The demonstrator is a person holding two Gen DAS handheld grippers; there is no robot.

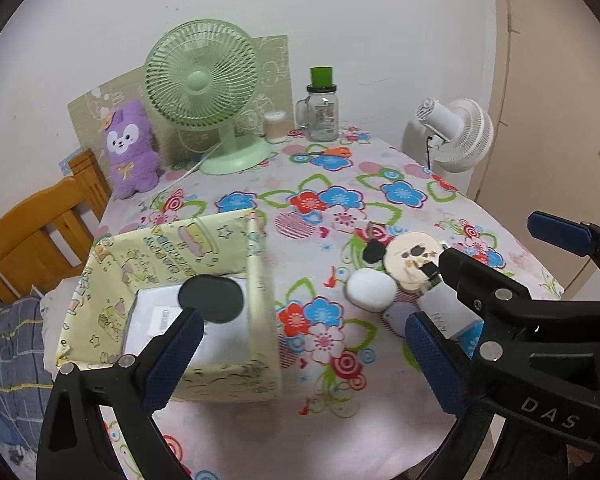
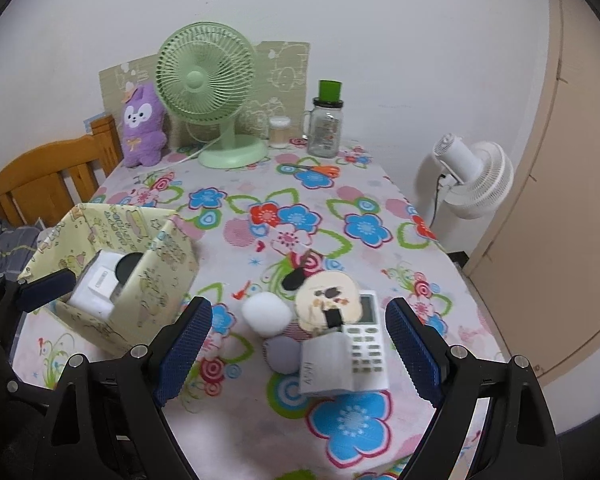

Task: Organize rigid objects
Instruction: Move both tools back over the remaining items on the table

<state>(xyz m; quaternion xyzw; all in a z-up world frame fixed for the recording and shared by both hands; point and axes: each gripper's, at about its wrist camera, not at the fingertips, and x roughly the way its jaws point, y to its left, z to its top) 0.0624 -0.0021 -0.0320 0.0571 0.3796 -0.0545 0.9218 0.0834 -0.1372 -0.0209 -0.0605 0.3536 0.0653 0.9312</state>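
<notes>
Beside the yellow box (image 2: 112, 276), loose items wait; the right gripper (image 2: 300, 344) hangs wide over the remote (image 2: 366, 336), holding nothing; the left gripper (image 1: 304, 344) gapes empty too; next, I'd say, closing squarely on the remote.

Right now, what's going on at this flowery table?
A person is sorting small items with two handheld grippers. The left gripper and right gripper both hover with jaws open, holding nothing. The pale yellow patterned box already holds a white carton and a dark round disc. A white remote control, a white oval case, a round cream mirror and a white packet lie clustered on the tablecloth.
</notes>
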